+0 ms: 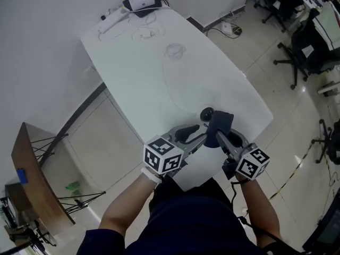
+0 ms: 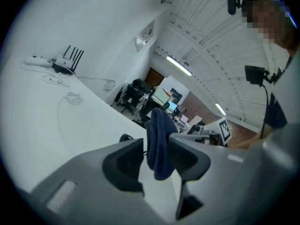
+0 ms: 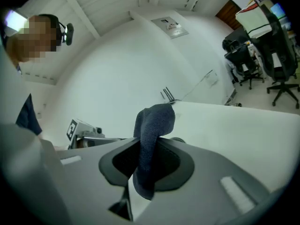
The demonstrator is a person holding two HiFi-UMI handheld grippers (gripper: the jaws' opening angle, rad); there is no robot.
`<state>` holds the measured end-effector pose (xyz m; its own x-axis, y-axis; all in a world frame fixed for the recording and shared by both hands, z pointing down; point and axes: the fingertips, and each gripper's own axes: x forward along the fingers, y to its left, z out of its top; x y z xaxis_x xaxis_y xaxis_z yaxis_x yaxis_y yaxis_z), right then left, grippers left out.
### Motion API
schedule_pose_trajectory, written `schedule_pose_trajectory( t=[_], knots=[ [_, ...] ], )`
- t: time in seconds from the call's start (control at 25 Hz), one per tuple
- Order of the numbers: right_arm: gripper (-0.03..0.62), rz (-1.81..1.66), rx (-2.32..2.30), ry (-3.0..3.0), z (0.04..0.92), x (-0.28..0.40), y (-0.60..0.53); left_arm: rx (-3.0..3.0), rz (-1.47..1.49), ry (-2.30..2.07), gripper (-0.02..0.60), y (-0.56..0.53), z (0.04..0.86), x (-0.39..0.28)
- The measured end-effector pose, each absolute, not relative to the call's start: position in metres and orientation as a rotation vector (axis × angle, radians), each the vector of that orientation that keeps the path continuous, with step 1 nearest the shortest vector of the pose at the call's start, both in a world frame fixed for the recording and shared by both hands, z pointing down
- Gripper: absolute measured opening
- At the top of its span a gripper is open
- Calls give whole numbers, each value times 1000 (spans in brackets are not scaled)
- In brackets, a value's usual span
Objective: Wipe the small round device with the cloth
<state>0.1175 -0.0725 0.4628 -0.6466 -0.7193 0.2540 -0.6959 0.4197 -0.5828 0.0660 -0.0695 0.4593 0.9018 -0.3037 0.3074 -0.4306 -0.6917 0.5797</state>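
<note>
Round device [image 1: 206, 112] half hidden behind cloth [image 1: 222, 122] (pinched in right gripper [image 3: 147, 162]).

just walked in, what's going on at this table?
A person holds a tool in each hand over the white table. The right tool is clamped on a dark blue cloth, which is off the table. The left tool has its jaws apart; the cloth hangs in the gap, not pinched. The small round black device sits on the table just beyond, and the cloth looks lifted clear of it.

one cloth [image 1: 222, 121], one device [image 1: 206, 112]
</note>
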Motion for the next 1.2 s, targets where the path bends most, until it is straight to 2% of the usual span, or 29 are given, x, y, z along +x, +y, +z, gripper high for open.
schedule_pose_trajectory(
  t=[0.04,0.12,0.2,0.32,0.36,0.44,0.56,0.84,0.92,1.08,1.2],
  knots=[
    [74,-1030,-1242,2634,454,113,-69,2403,217,-507,185,-69,451,64],
    [74,-988,-1098,2671,438,102,-62,2446,184,-456,294,-66,436,63],
    [74,-967,-910,2689,422,91,-55,2476,167,-356,369,-60,426,66],
    [74,-993,-655,2679,406,77,-44,2471,91,-113,382,-43,409,71],
    [72,-1003,-608,2674,403,74,-42,2469,50,-37,359,-38,402,70],
    [72,-1020,-560,2658,400,71,-42,2483,-10,47,188,-32,391,66],
    [74,-1034,-562,2640,402,71,-45,2493,-22,10,89,-35,393,62],
    [133,-972,-857,2587,413,92,-69,2529,17,-265,75,-64,402,60],
    [133,-957,-1012,2519,419,111,-80,2557,113,-373,75,-78,414,60],
    [92,-949,-1361,2334,438,155,-97,2542,285,-485,75,-100,441,66],
    [80,-968,-1451,2303,447,167,-100,2501,340,-502,75,-111,455,74]
  ],
)
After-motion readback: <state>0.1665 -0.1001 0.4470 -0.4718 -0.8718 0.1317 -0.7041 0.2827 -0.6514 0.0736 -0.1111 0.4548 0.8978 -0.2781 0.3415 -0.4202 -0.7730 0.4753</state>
